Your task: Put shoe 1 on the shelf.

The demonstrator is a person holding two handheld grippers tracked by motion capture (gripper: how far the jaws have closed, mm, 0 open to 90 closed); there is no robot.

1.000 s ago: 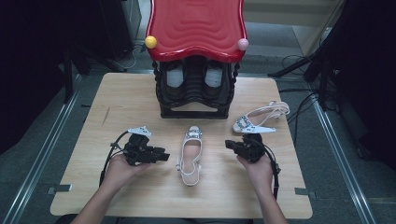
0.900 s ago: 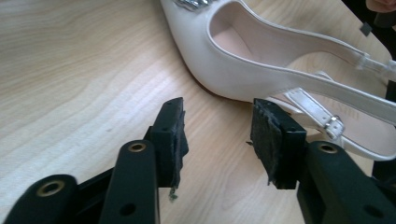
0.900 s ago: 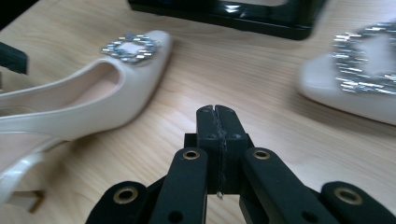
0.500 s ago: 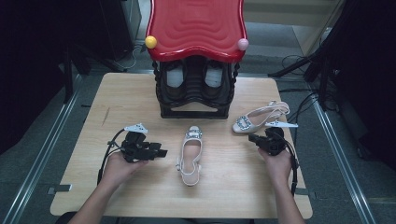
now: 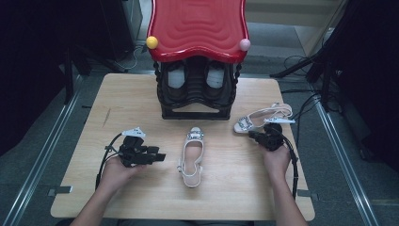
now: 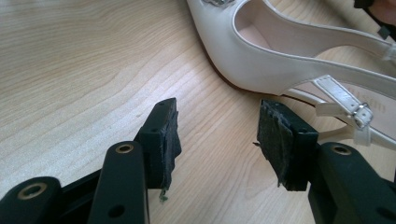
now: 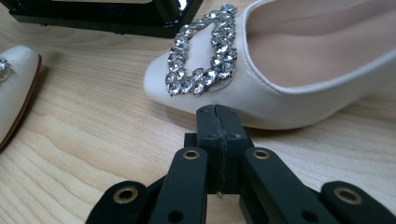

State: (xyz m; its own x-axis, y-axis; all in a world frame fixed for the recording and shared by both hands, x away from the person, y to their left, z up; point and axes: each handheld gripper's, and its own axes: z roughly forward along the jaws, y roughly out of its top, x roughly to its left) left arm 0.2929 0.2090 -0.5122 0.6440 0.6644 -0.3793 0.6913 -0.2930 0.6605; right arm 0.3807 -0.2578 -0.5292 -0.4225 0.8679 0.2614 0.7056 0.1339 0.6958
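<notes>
Neither white slingback is lifted yet: the left gripper [image 5: 157, 156], jaws just opened wide, waits beside the middle shoe [image 5: 192, 155], while the right gripper [image 5: 253, 135], pressed closed on nothing, noses the jewelled shoe [image 5: 263, 117], so putting both on the shoe rack [image 5: 196, 101] apparently remains.

White shoe [image 5: 192, 157] at table centre; its white, rhinestone-buckled mate [image 5: 261, 117] at two o'clock; black rack [image 5: 195, 92] with red ribbed top at twelve.
</notes>
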